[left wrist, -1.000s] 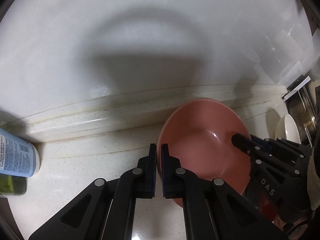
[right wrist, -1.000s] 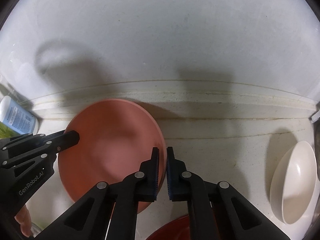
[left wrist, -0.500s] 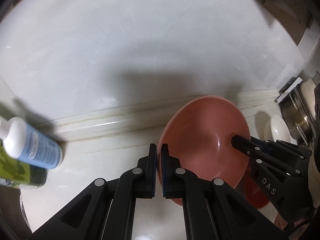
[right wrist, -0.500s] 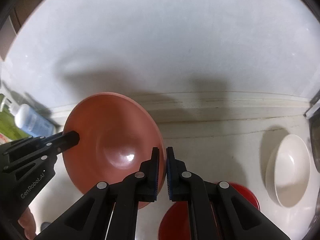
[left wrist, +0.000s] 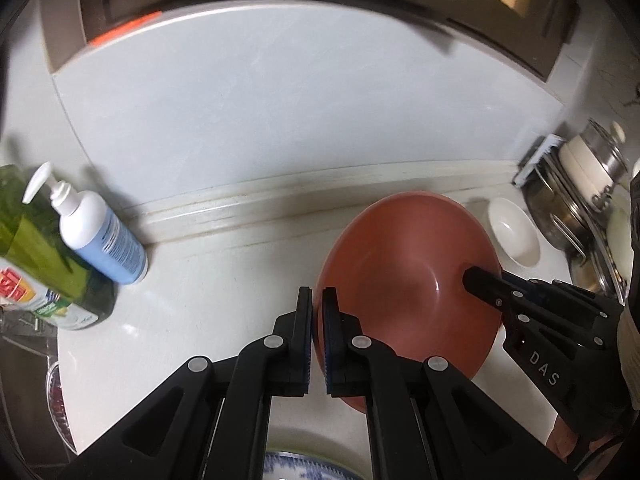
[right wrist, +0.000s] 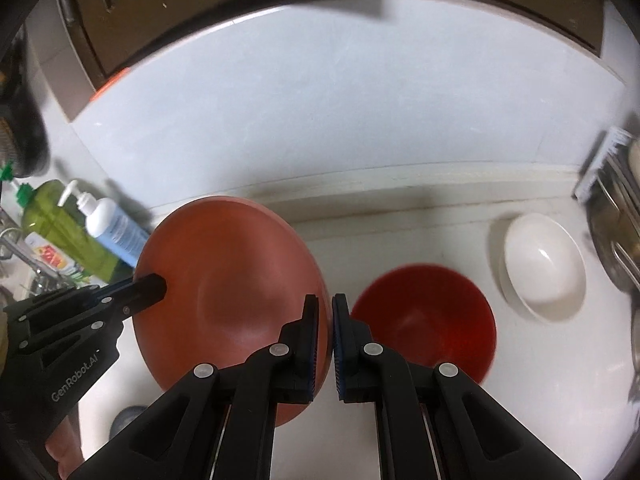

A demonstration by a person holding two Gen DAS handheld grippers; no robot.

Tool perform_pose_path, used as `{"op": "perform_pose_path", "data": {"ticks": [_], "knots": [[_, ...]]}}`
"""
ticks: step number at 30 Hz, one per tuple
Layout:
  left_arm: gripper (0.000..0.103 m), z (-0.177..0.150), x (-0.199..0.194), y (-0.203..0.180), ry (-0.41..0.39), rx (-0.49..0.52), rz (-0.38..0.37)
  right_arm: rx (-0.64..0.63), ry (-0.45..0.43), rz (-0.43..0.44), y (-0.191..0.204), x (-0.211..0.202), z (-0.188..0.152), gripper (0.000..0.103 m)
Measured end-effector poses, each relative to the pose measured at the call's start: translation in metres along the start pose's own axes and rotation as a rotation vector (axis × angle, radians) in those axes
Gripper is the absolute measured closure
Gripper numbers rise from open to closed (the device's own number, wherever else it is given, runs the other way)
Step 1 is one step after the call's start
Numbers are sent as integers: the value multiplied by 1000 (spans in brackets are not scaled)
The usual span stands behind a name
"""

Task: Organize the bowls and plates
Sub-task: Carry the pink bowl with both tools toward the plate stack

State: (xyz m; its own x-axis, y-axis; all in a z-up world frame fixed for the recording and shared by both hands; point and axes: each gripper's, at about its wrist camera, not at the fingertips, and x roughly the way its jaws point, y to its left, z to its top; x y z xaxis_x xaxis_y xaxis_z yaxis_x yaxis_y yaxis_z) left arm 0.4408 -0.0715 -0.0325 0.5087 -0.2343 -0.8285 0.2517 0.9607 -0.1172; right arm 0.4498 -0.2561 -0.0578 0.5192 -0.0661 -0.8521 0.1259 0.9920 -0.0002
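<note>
the pink bowl [left wrist: 404,276] has come up off the counter [left wrist: 224,280] in the last moment, carried between both claws, and the view has opened out with it: the dark cupboard fronts above the pale wall now show, the blue-and-white pump bottle [left wrist: 102,236] and green bottle [left wrist: 44,248] have slid into sight on the left, and a red bowl [right wrist: 428,320] that was mostly hidden underneath is now plain on the counter, with the white bowl [right wrist: 542,268] just beyond it near the metal rack [left wrist: 576,208]. the left gripper [left wrist: 317,340] is pinched narrow on the bowl's near-left rim, one pad inside and one outside, and the right gripper [right wrist: 325,344] is clamped the same way on the opposite rim; neither has let go or widened. to me that means the pick-up is done and the bowl is in transit, most likely toward the other bowls on the right, though where it will be set i can only guess. the bowl itself is a wide, shallow, salmon-pink dish, glossy enough to throw a small highlight from its centre, and it hangs tilted with its open side facing the claws, clear of the counter and left of the red one. a blue-patterned plate [left wrist: 304,468] peeks in at the bottom edge, still waiting its turn.
</note>
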Motion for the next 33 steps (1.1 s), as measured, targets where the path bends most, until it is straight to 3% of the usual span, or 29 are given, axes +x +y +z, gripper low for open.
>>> {"op": "perform_pose_path", "data": {"ticks": [14,33], "knots": [[96,-57,-31,-45,19,60,-64,82,-25,-51,-16,-66,-72,94],[96,-116,8,-119,199,177,-137,237,81,-138,-86,-75,-160,94]]}}
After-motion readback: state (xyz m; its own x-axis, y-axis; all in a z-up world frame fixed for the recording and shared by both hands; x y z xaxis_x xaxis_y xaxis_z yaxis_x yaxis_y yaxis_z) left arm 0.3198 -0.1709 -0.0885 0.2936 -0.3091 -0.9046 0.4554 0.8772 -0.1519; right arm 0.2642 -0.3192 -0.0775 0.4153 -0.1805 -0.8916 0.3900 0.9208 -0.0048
